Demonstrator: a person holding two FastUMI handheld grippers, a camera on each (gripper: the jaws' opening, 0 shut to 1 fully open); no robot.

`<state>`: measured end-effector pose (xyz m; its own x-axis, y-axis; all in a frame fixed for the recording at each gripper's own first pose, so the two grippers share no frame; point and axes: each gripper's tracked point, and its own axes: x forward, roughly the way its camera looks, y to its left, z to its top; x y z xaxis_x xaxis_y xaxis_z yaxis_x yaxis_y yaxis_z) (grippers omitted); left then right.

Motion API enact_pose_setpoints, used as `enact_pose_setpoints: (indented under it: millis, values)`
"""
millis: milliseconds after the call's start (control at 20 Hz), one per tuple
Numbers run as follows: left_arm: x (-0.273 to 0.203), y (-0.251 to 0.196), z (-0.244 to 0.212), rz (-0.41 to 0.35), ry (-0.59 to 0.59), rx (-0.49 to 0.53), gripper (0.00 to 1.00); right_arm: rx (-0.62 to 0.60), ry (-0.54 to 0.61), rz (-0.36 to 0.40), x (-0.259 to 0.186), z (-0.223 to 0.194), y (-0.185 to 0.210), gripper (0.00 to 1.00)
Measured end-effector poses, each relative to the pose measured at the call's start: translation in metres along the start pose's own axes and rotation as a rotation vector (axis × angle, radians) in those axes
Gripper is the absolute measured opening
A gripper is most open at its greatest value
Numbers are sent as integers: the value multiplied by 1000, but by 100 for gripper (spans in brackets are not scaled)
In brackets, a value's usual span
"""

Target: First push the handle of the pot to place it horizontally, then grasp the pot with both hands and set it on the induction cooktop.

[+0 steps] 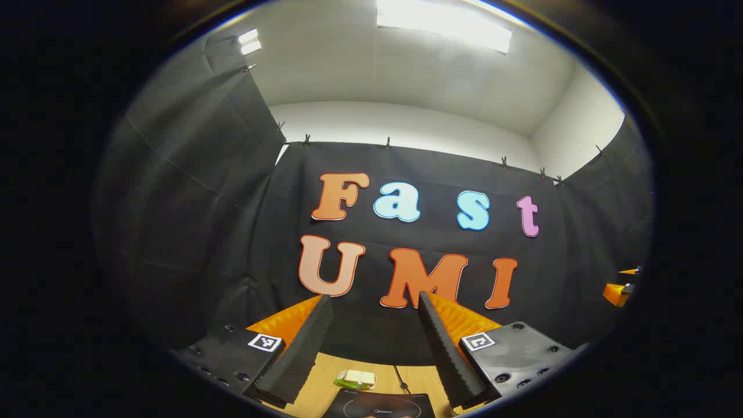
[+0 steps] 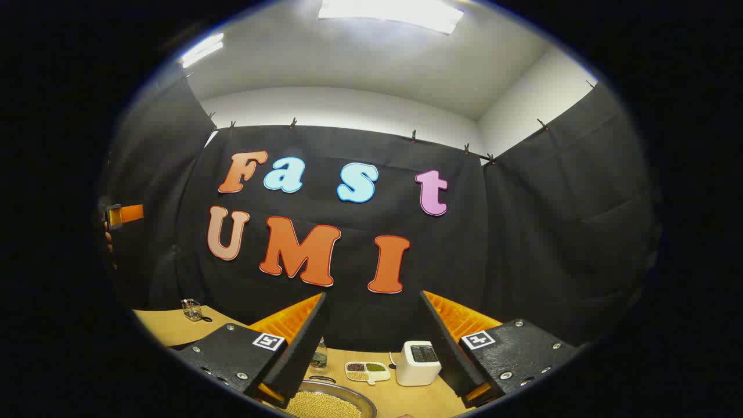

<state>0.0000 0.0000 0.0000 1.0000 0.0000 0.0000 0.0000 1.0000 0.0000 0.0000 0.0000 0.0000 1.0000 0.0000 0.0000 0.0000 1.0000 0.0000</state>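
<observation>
- The left claw (image 1: 374, 354) stands open in the left gripper view, its two fingers spread wide with nothing between them, raised above the surface (image 1: 325, 380) and pointed toward the booth's black cloth wall.
- Between those fingers, low in that view, lies the dark induction cooktop (image 1: 380, 405), flat on the wooden surface with a thin cord running off behind it.
- Just beyond the cooktop sits a small white tray with something green in it (image 1: 355, 379).
- At the far right edge of the left gripper view, part of the other gripper (image 1: 620, 290) shows, too little to tell its state there.
- The right claw (image 2: 371, 351) is likewise open in the right gripper view, fingers apart and empty, held above the surface.
- Below it, at the bottom edge, is a metal pot (image 2: 325, 400) holding pale round beans; its handle cannot be made out.
- Behind the pot sit a divided dish of mixed grains (image 2: 367, 371), a white boxy appliance (image 2: 418, 363) and a small glass bottle (image 2: 318, 355).
- Far left on the surface stands a small clear container (image 2: 191, 310).
</observation>
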Motion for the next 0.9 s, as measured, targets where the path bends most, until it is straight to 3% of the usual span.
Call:
enact_pose_setpoints:
  millis: [900]
  values:
    - [2,-16,-6,-17,38,15,97,-3,18,22,-13,-2,-4,95]
